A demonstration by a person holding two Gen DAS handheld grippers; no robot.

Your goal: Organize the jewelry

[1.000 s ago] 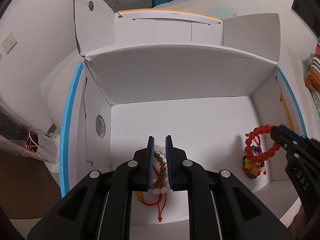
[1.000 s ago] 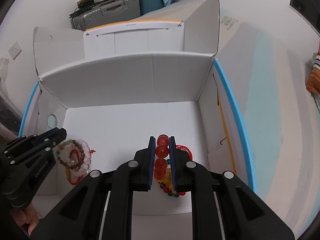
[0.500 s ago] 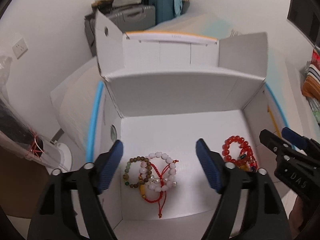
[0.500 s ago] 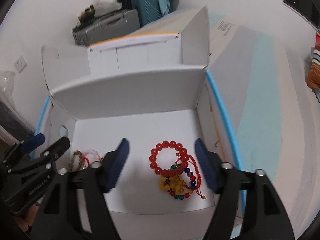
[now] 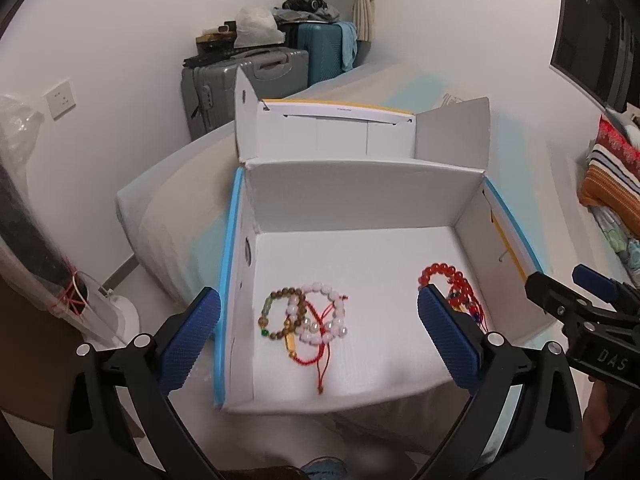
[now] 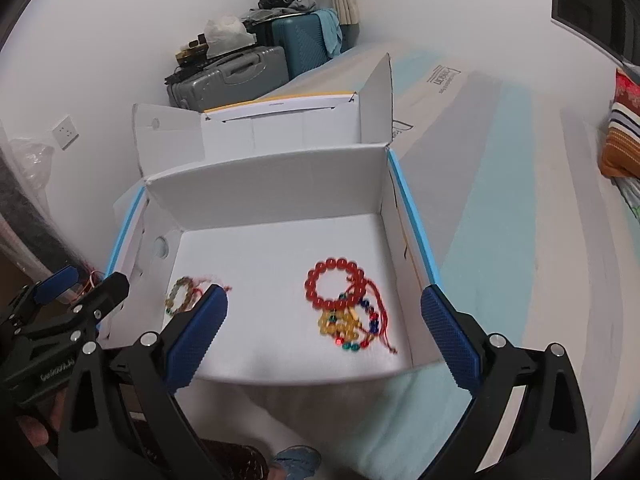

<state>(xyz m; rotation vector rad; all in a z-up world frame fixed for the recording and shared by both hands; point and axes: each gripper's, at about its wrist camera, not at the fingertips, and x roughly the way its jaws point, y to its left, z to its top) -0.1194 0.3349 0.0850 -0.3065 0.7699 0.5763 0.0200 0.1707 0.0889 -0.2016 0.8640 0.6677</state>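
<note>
1. The left hand-held gripper (image 5: pixel 319 318) is spread wide, empty, above the brown, white and red-cord bracelets (image 5: pixel 306 315) in the open white cardboard box (image 5: pixel 360 196).
2. The right hand-held gripper (image 6: pixel 324 322), marked "DAS", gapes empty over the red bead bracelet (image 6: pixel 337 283).

White walls meet at a far corner, where a grey suitcase (image 5: pixel 244 80) and a teal suitcase (image 5: pixel 324 50) stand. A wall socket (image 5: pixel 60 98) sits left; striped cushions (image 5: pixel 612 176) lie right, on a pale mattress (image 6: pixel 500 184).
</note>
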